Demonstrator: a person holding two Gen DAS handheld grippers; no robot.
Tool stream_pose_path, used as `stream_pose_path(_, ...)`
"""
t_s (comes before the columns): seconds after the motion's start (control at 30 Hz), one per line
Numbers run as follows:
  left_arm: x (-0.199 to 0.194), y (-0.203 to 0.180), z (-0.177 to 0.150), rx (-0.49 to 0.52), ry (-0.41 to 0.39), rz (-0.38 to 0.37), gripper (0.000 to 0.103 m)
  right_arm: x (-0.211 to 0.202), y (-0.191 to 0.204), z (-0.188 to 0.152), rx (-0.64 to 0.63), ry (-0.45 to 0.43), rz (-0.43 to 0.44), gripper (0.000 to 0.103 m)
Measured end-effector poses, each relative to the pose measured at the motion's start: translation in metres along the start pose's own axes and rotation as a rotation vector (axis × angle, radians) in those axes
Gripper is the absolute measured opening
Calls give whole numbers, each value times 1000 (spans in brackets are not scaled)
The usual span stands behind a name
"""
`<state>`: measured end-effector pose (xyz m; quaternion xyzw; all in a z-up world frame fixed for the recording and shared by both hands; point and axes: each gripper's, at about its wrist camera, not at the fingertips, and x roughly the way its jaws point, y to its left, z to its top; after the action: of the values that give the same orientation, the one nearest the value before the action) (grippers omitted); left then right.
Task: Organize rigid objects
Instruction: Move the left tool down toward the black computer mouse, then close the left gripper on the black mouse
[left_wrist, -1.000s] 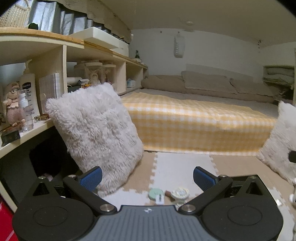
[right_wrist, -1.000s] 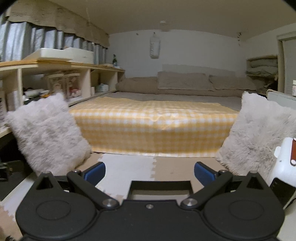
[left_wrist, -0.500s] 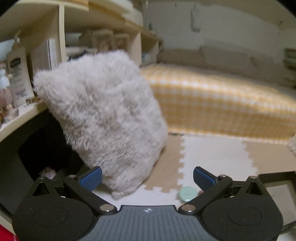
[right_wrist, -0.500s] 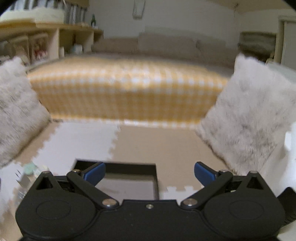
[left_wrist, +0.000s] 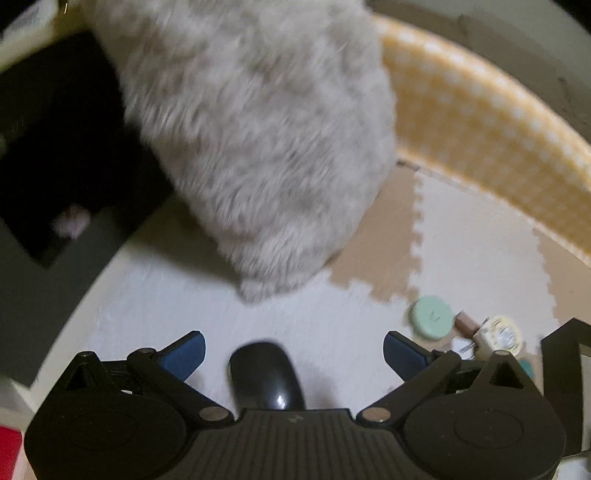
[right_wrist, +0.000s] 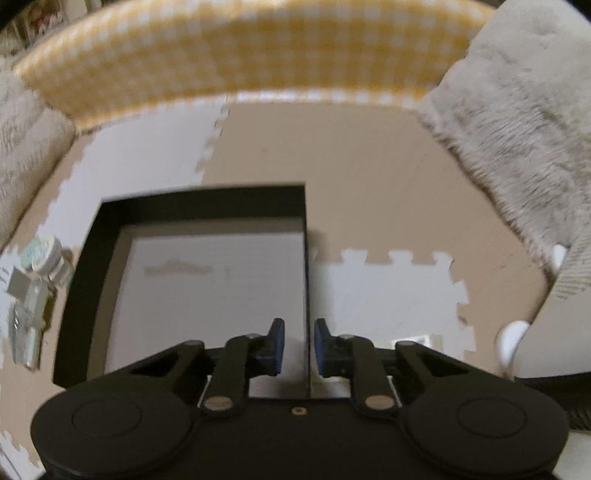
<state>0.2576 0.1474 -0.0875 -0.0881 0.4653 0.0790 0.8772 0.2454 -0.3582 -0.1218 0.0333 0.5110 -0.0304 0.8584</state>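
Observation:
A black computer mouse (left_wrist: 264, 373) lies on the white foam mat, low between the blue pads of my left gripper (left_wrist: 293, 339), which is open and not touching it. A mint round lid (left_wrist: 432, 317) and a labelled round tin (left_wrist: 500, 332) lie to its right. In the right wrist view a black box (right_wrist: 199, 203) with a white lined bottom rests on the floor. My right gripper (right_wrist: 299, 332) straddles the box's thin right wall. Its jaws are closing, and a gap still shows beside the left pad.
A fluffy grey pillow (left_wrist: 258, 129) leans just beyond the mouse, with a dark shelf opening on its left. The yellow checked bed (right_wrist: 258, 55) runs along the back. Another fluffy pillow (right_wrist: 517, 129) and a white object (right_wrist: 513, 343) stand right of the box. Small items (right_wrist: 33, 280) lie left of it.
Both grippers tipped downward and sank toward the floor. The mouse came into view between the left fingers. The right jaws went from wide apart to narrow around the box wall.

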Motion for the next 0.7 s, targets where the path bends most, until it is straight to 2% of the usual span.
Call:
stream_pose_path(0.1,7,5,-2,-17,54,-5,96,13,4,-1,-25,47,-23,15)
stream_pose_path(0.23,18,9,-1,-38,113,-17,92,16,4,-3,-28,89,-37,4)
stream_pose_path(0.4,26,14,-2,-49,158,-25,84,14,12,-5,-49,125,-38,4)
stream_pose_path(0.53,34,17,-5,-56,198,-23,68,19,12,-2,-47,142,-47,5)
stream_pose_path(0.7,46,19,-9,-60,238,-14,59,25,14,-3,-61,159,-61,6)
